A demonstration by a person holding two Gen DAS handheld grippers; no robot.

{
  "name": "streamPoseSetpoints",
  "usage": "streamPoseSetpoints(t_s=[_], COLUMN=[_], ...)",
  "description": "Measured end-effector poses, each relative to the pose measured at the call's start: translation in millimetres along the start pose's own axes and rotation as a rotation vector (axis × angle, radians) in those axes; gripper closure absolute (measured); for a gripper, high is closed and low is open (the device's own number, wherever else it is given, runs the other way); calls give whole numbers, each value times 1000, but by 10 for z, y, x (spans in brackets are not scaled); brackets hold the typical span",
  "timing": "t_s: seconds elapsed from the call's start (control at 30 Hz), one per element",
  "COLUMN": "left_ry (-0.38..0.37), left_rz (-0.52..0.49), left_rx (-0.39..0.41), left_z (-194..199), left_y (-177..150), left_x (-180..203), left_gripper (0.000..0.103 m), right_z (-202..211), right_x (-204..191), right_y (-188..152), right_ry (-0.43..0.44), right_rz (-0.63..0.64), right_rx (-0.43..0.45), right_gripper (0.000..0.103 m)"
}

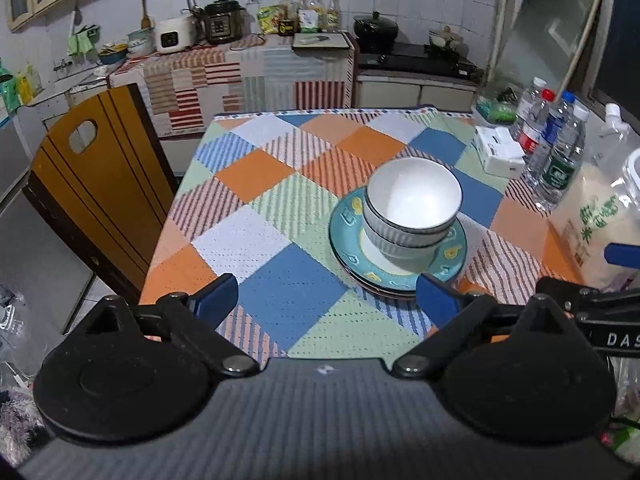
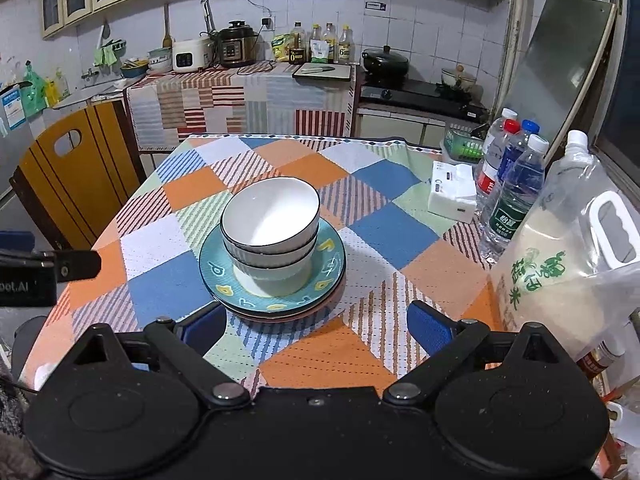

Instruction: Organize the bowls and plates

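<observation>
Two white bowls with dark rims (image 1: 412, 204) (image 2: 270, 220) are nested and stand on a teal patterned plate (image 1: 348, 236) (image 2: 212, 268). That plate lies on at least one more plate, with a pinkish rim showing underneath. The stack sits on the checked tablecloth. My left gripper (image 1: 326, 300) is open and empty, just in front of and left of the stack. My right gripper (image 2: 316, 328) is open and empty, just in front of the stack. Part of the right gripper shows at the right edge of the left wrist view (image 1: 592, 300).
Several water bottles (image 2: 508, 184), a white tissue pack (image 2: 452, 192) and a large bag of rice (image 2: 560, 264) stand along the table's right side. A wooden chair (image 1: 96, 184) stands at the left. The kitchen counter with cookers lies beyond the table.
</observation>
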State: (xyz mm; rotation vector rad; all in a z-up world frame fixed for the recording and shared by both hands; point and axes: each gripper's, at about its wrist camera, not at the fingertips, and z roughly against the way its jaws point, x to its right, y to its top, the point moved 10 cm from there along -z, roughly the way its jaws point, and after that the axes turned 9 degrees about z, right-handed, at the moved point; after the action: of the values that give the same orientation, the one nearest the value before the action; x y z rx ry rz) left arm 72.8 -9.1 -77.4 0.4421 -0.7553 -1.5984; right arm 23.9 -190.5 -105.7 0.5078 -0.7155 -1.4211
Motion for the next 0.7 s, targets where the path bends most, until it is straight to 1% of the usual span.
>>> streamPoseSetpoints(t_s=[0.2,0.3,0.4,0.5,0.7], left_ry=[11,10,26,43,47], left_rz=[-7,15,40,44,45], left_rx=[-1,1,-2,1,-2], left_z=[-27,-27,-43,-46,-50], left_y=[-32,-29,-32,-36,-34], left_x=[49,34,-7,-27,-31], left_gripper=[6,6,6,3,3], right_z=[-10,-11,-10,-10,-26], right_x=[29,37,35,22,23], right_y=[-5,-13,-24,-34,-57], right_ry=[-12,-22,-17,-15,-22], right_rz=[-8,-4,-10,-5,-2], right_rx=[1,0,-11,-18,-27], right_gripper=[4,4,4,4,4])
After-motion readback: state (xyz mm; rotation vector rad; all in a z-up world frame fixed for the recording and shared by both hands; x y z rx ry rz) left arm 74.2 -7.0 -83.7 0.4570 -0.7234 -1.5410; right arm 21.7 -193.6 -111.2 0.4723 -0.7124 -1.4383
